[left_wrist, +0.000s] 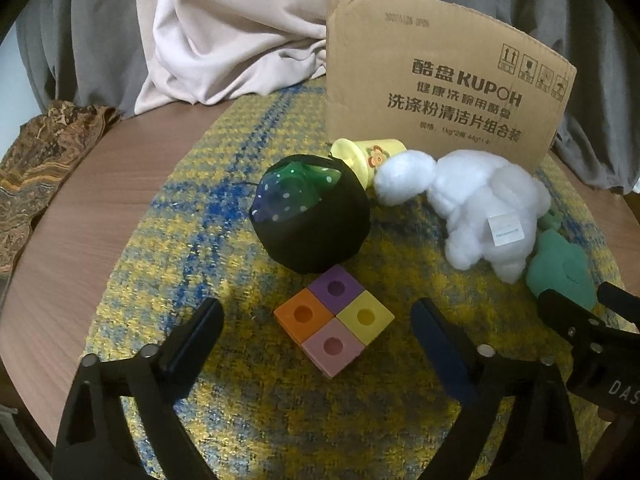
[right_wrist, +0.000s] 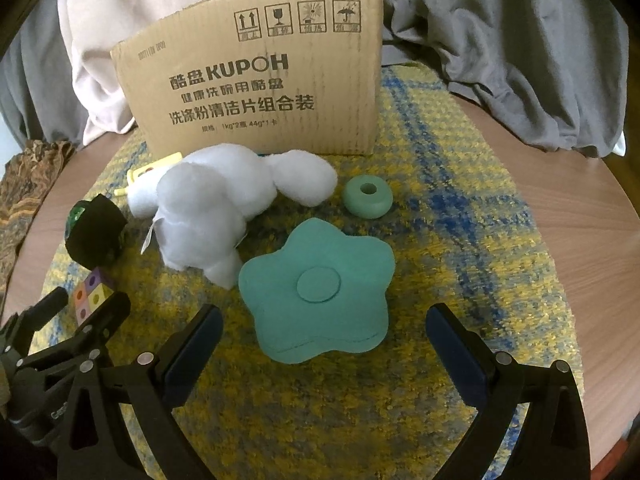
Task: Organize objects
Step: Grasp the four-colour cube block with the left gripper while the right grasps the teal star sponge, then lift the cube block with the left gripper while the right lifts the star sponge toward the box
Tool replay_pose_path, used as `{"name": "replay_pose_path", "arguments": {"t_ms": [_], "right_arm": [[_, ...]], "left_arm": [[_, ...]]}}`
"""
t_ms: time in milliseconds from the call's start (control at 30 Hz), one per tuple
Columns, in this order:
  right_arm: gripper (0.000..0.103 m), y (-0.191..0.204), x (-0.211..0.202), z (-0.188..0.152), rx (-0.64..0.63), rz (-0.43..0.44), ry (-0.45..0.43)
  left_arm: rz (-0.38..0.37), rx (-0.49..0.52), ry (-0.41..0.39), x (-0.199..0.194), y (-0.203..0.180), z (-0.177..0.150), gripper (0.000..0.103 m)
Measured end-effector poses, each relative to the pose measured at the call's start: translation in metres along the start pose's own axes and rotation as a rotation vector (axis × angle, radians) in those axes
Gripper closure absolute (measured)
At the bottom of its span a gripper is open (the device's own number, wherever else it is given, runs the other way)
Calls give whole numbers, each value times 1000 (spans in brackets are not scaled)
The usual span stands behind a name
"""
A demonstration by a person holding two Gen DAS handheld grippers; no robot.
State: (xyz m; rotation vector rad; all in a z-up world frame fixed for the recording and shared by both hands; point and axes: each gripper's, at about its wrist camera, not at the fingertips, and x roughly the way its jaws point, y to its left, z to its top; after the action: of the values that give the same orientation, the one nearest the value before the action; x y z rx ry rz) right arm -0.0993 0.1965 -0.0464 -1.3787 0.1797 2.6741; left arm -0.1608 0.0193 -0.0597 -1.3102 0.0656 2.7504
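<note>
The four-colour block [left_wrist: 334,326] lies on the yellow mat [left_wrist: 280,420] between the spread jaws of the left hand-held gripper [left_wrist: 318,320], untouched. The right hand-held gripper [right_wrist: 324,326], jaws wide apart and empty, flanks the near edge of the green flower-shaped piece [right_wrist: 320,292].

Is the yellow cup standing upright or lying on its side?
On its side: the yellow cup shows its round end sideways, resting on the mat.
</note>
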Motion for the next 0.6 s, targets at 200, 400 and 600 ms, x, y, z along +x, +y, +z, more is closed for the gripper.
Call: {"name": "replay_pose_path", "arguments": {"t_ms": [200, 400, 600], "right_arm": [[6, -1, 3, -1, -2, 5, 7], [33, 0, 7, -4, -10, 14, 18], [39, 1, 2, -6, -20, 25, -3]], "left_arm": [[-7, 13, 14, 3, -3, -1, 33], [-14, 42, 5, 1, -9, -3, 48], [-8, 48, -7, -4, -11, -6, 49]]}}
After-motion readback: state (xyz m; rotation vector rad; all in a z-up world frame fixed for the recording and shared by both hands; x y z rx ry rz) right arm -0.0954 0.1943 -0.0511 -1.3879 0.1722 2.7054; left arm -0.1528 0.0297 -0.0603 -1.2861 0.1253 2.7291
